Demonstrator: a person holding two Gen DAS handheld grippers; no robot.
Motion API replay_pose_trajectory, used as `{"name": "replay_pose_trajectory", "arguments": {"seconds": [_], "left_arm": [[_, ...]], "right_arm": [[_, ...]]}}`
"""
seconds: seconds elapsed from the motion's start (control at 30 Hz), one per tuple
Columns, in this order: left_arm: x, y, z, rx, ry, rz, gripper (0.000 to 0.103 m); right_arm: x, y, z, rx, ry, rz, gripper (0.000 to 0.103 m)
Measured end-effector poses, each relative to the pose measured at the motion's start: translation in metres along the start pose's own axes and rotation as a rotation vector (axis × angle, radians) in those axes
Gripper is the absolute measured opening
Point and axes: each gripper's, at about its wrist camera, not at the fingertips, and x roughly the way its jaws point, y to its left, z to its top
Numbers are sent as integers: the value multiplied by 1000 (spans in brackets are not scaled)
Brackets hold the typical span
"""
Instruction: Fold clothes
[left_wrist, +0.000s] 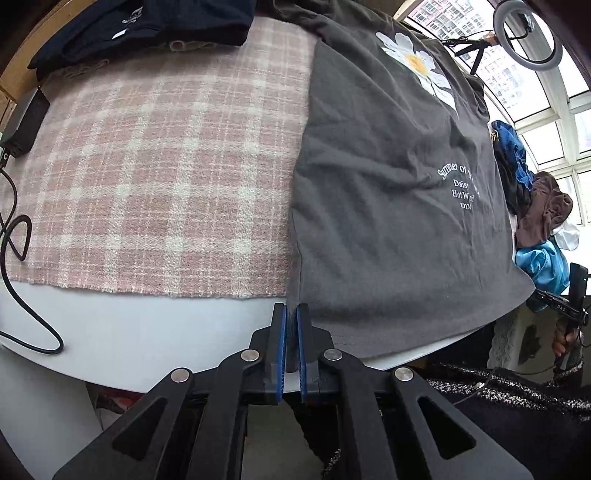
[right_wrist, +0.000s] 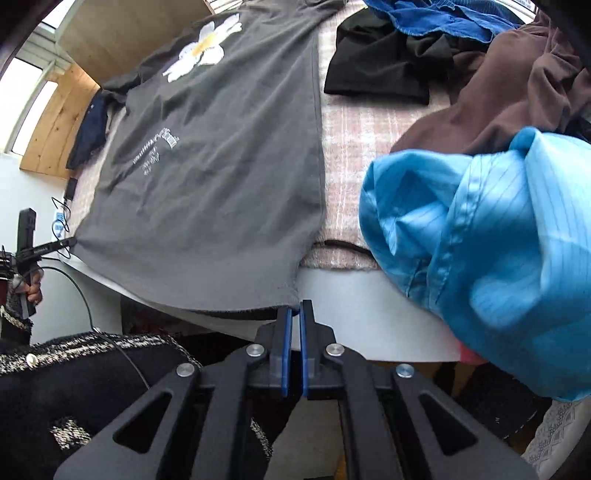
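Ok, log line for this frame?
step: hem pinch | left gripper: shut on hem corner | right gripper: shut on other corner | dark grey daisy-print T-shirt: flat on pink plaid blanket

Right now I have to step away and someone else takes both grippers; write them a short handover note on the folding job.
Left gripper: shut on the near-left hem corner of the grey T-shirt.
Right gripper: shut on the near-right hem corner of the same shirt.
The shirt lies spread out, print side up, on the pink plaid blanket, hem hanging over the white table edge.
Done: a dark folded garment lies at the far left.
Left: no fold made in the grey shirt yet. A heap waits on the right: blue garment, brown garment, black garment.
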Motion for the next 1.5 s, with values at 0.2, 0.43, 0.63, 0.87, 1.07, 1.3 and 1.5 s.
{"name": "replay_pose_trajectory", "arguments": {"seconds": [0.2,0.43,0.63,0.87,1.07,1.3,1.5], "left_arm": [[1,-3,-2,14,-7,10,5],[-2,9,-13,-4,-22,1,7],[5,17,-28,-41,-8,-26,18],[26,4,-33,-28,14,-32,23],[28,-3,-32,-42,-20,-43,9],[25,-13,-27,-2,-36,-8,0],[4,-5,-25,-14,-74,-5,0]], "right_arm": [[2,-1,-4,-11,-4,-22,5],[24,-6,-3,9,7,-22,5],[29,-18,-16,52,4,17,15],[25,-21,-29,21,-23,16,15],[31,-26,-36,20,-65,19,21],[14,-14,-32,20,-226,158,3],[-22,1,-38,-7,-288,172,3]]}}
